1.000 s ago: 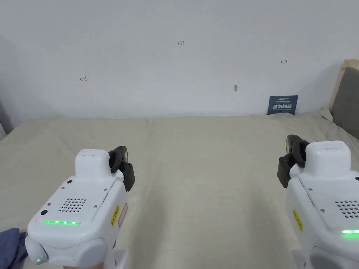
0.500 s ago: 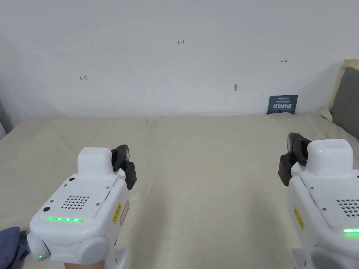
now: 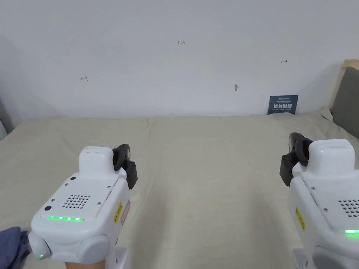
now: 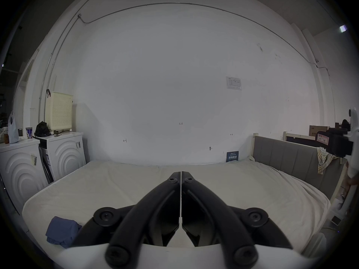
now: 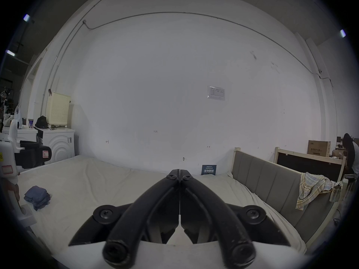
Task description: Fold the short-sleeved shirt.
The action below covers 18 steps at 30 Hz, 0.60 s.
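A blue shirt (image 3: pixel 12 243) lies bunched in a small heap at the near left corner of the cream bed (image 3: pixel 210 164); it is also in the left gripper view (image 4: pixel 61 230) and the right gripper view (image 5: pixel 37 196). My left gripper (image 4: pixel 181 173) hovers over the bed to the right of the heap, jaws shut together with nothing between them. My right gripper (image 5: pixel 179 170) hangs over the right side of the bed, far from the shirt, jaws likewise shut and empty. In the head view both white gripper bodies (image 3: pixel 87 203) (image 3: pixel 326 196) point toward the far wall.
A grey padded headboard (image 5: pixel 272 180) runs along the bed's right side with a checked cloth (image 5: pixel 312 189) draped over it. White washing machines (image 4: pixel 64 154) and a cream basket (image 4: pixel 58 110) stand to the left. A small blue sign (image 3: pixel 282 104) leans on the wall. A person (image 5: pixel 351 160) stands far right.
Both grippers have drifted slightly to the right and a touch away from me; their jaws stay shut. The shirt heap has not moved.
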Each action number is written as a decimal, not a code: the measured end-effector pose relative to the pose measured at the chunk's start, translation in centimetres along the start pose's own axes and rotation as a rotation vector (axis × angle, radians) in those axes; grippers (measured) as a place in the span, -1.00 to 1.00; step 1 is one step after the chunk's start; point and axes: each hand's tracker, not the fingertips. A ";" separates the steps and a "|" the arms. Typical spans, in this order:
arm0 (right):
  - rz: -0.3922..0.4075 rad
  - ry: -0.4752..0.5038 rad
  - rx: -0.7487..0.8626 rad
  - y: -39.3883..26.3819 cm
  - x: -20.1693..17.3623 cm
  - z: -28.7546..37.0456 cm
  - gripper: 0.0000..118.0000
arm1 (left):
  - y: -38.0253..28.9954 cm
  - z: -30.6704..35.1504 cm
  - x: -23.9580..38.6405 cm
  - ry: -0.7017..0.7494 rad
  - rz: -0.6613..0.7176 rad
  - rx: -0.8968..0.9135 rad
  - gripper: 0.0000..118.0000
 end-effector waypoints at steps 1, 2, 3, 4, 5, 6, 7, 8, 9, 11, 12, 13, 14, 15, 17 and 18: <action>-0.001 0.001 0.001 0.0 0.0 0.0 -1.00 | 0.0 0.0 0.0 0.000 0.000 0.001 -0.99; 0.000 0.001 0.000 0.0 0.0 0.0 -1.00 | 0.0 -0.1 0.0 0.001 -0.002 0.000 -0.99; 0.003 0.002 0.002 0.0 0.0 0.0 -1.00 | 0.0 -0.1 0.0 0.001 -0.002 -0.001 -0.99; 0.006 0.002 0.002 0.1 -0.1 0.0 -1.00 | 0.0 -0.1 0.0 0.000 0.001 -0.001 -0.99; 0.009 0.002 0.003 0.1 -0.1 0.0 -1.00 | 0.0 -0.1 -0.1 -0.004 0.012 -0.004 -0.99; 0.011 0.001 0.004 0.1 -0.1 0.0 -1.00 | 0.1 -0.1 -0.1 -0.011 0.021 -0.003 -0.99; 0.013 0.001 0.004 0.1 -0.1 0.0 -1.00 | 0.1 -0.1 -0.1 -0.010 0.020 -0.002 -0.99; 0.011 -0.001 0.004 0.1 -0.1 0.0 -1.00 | 0.1 -0.1 -0.1 -0.003 0.018 0.000 -0.99; 0.009 0.000 0.004 0.1 -0.2 0.0 -1.00 | 0.0 -0.1 -0.1 0.004 0.015 0.001 -0.99; 0.010 0.000 0.004 0.2 -0.2 0.1 -1.00 | 0.0 0.1 -0.2 0.010 0.026 0.017 -0.99; 0.014 -0.003 0.006 0.1 -0.2 0.1 -1.00 | 0.0 0.2 -0.3 0.008 0.029 0.023 -0.99; 0.016 -0.004 0.006 0.1 -0.3 0.1 -1.00 | 0.1 0.2 -0.3 0.011 0.030 0.023 -0.99; 0.017 -0.006 0.006 0.1 -0.4 0.1 -1.00 | 0.1 0.2 -0.2 0.022 0.025 0.021 -0.99; 0.016 -0.003 0.006 0.1 -0.4 0.1 -0.98 | 0.2 0.3 -0.2 0.031 0.020 0.028 -0.98; 0.012 -0.003 0.005 0.1 -0.5 0.2 -0.44 | 0.2 0.4 -0.2 0.056 0.016 0.038 -0.58; 0.007 0.002 0.002 0.1 -0.5 0.2 -0.10 | 0.2 0.4 -0.3 0.068 0.025 0.036 -0.23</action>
